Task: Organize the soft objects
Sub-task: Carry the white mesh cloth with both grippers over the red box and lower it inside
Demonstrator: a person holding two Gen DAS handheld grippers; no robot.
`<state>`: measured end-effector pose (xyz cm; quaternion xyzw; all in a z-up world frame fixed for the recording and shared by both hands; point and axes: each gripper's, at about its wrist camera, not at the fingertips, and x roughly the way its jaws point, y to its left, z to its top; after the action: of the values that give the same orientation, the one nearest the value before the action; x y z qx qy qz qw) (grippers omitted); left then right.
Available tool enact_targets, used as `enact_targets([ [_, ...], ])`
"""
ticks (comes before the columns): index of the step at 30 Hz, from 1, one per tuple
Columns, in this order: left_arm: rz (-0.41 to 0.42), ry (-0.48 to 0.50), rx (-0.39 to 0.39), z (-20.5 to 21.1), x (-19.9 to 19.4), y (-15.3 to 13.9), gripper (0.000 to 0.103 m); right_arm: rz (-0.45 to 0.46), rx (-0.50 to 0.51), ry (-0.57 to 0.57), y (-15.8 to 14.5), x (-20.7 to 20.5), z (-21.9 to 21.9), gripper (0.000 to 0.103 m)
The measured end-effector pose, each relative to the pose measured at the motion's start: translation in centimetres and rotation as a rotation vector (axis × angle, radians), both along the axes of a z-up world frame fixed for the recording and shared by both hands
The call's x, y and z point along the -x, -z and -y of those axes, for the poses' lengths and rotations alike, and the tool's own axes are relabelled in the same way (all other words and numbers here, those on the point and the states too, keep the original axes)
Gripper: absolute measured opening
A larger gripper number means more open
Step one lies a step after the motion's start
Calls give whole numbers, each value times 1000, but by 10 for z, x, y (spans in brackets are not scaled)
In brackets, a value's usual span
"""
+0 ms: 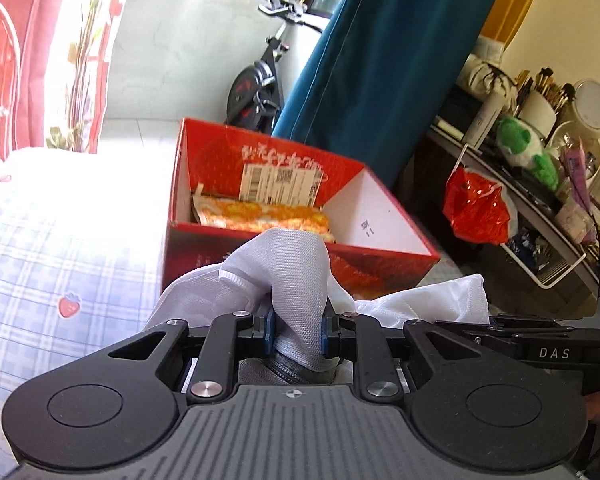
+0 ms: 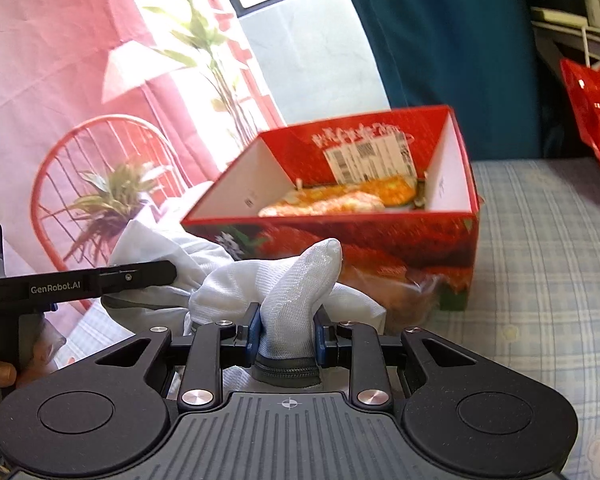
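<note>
A white mesh garment with a grey zipper edge is pinched between the blue pads of my left gripper, which is shut on it. My right gripper is shut on another fold of the same white garment. Both hold it lifted above the bed, just in front of an open red cardboard box. Inside the box lies an orange patterned cloth. The left gripper's side shows at the left edge of the right wrist view.
The box stands on a blue plaid bedsheet. A teal curtain hangs behind it. A cluttered shelf with a red plastic bag and a green plush toy is at the right. An exercise bike stands by the window.
</note>
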<state>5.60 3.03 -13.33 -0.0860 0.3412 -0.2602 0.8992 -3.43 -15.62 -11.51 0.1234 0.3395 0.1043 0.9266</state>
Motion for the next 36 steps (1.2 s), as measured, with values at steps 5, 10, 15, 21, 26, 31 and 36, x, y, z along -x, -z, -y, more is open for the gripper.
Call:
enact_targets([
  [5, 11, -9, 12, -7, 7, -5, 22, 25, 14, -15, -9, 2, -7, 24],
  [10, 20, -12, 21, -9, 7, -8, 22, 37, 30, -26, -16, 1, -8, 24],
  [15, 53, -15, 33, -5, 1, -20, 22, 67, 50, -32, -30, -8, -3, 23],
  [21, 118, -20, 36, 8, -16, -40, 22, 125, 103, -33, -55, -27, 1, 23],
  [26, 124, -30, 32, 20, -44, -49, 22, 149, 128, -33, -69, -56, 7, 23],
  [31, 115, -47, 17, 29, -77, -51, 22, 151, 170, -39, -71, -95, 12, 23],
  [36, 87, -60, -16, 42, -115, -45, 22, 131, 194, -40, -61, -140, 20, 23],
])
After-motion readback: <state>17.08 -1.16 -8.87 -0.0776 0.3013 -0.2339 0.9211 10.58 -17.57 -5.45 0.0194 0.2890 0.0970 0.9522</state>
